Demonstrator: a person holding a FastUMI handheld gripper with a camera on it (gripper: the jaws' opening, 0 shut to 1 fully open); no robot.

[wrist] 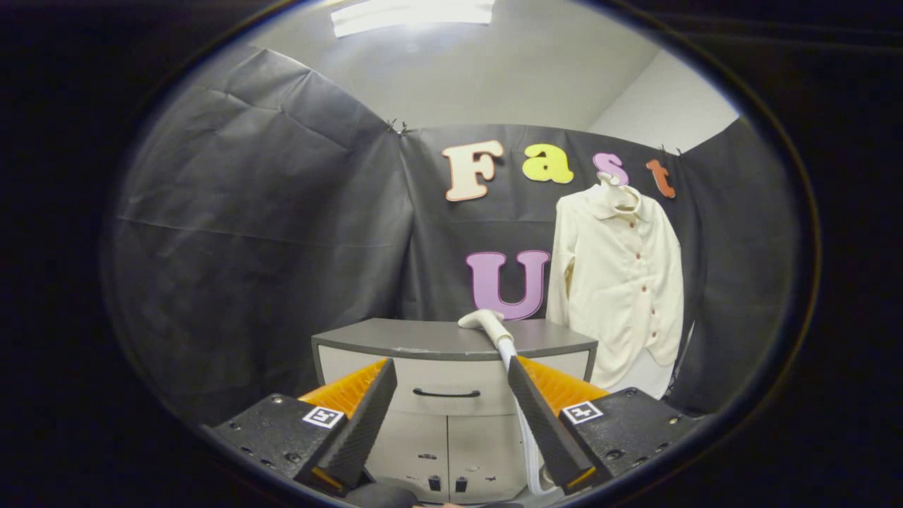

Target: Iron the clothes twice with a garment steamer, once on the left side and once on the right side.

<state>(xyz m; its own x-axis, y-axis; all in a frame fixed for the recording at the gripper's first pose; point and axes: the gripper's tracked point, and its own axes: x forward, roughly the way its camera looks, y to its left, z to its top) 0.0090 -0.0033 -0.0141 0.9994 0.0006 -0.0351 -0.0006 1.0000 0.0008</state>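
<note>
**Steamer not yet picked up: the reach came first**

You were at the opening step. Your tongs (451,395) stood released, the two fingers spread wide with nothing between them, aimed level and straight ahead at the grey cabinet (451,395). The garment steamer (488,322) lay on the cabinet top, which served as your table, near its back edge, beyond the fingertips and a little toward the right finger. Its white hose (525,437) ran down over the front edge, past the drawer handle (446,394), close along the inner side of the right finger; whether it touched that finger could not be told.

The cream shirt (621,282) hung on a hanger against the black cloth wall, to the right of the cabinet and well beyond the tongs. Neither side looked to have been ironed yet, as I judged it, since the steamer was still resting.

Your next move called for carrying the tongs up and forward, shifting slightly right, so that the steamer's handle sat between the open fingers before you closed. You needed to mind the hose, which could snag on the right finger during the approach.
</note>
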